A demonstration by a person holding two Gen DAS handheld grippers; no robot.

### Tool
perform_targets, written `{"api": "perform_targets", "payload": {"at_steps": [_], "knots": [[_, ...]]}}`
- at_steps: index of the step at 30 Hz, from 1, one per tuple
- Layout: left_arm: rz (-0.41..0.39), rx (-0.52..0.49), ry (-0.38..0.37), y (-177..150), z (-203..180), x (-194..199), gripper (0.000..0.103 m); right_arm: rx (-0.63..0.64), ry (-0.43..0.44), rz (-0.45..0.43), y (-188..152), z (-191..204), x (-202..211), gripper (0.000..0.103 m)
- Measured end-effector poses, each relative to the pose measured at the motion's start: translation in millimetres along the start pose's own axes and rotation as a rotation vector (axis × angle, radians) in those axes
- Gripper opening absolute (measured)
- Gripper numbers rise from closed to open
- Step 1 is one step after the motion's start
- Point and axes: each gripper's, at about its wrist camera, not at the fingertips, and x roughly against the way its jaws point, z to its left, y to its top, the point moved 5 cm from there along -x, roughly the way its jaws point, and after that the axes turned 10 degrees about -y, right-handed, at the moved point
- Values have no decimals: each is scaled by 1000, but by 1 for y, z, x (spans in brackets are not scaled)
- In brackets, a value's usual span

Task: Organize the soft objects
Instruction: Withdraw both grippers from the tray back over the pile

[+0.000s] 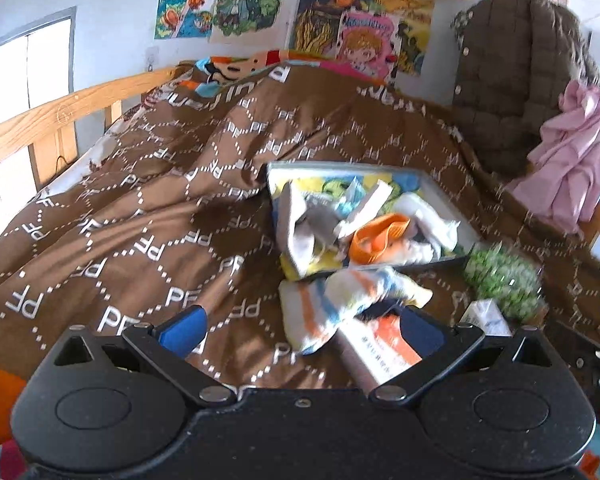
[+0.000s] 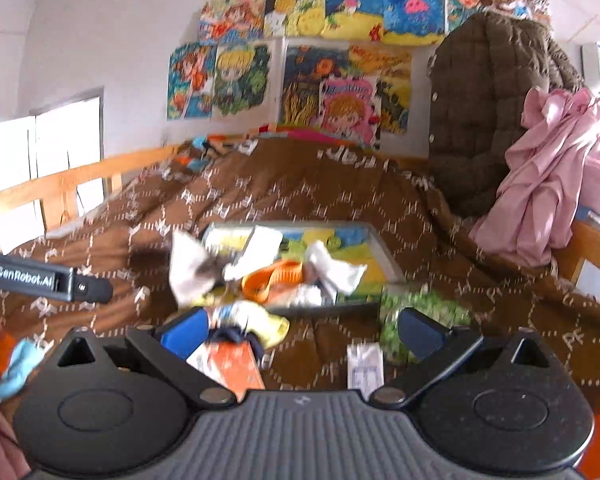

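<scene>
A flat tray (image 1: pixel 448 192) with a cartoon print lies on the brown bed cover; it also shows in the right wrist view (image 2: pixel 384 252). It holds crumpled socks, among them an orange one (image 1: pixel 376 236) (image 2: pixel 272 276) and white ones (image 1: pixel 428 220). A striped white, orange and yellow sock (image 1: pixel 340 300) (image 2: pixel 256 318) lies in front of the tray. A green fuzzy item (image 1: pixel 500 276) (image 2: pixel 420 312) lies right of it. My left gripper (image 1: pixel 300 332) is open and empty above the cover. My right gripper (image 2: pixel 300 330) is open and empty, near the striped sock.
An orange-and-white packet (image 1: pixel 384 348) (image 2: pixel 232 364) and a small white box (image 1: pixel 486 316) (image 2: pixel 364 364) lie on the brown cover (image 1: pixel 140 208). A brown quilted jacket (image 1: pixel 508 72) and pink cloth (image 1: pixel 572 152) hang at right. A wooden rail (image 1: pixel 60 112) runs along the left.
</scene>
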Motion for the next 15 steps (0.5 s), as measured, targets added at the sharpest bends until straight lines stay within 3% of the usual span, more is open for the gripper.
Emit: {"api": "perform_targets", "payload": {"at_steps": [10,15], "knots": [[105,-41,61,-10,0,-18,102,-19,18,212,-28,4,-24,103],[170,-61,83,-15,-1,-30,102,17,14,244,-34,8,-29,103]]}}
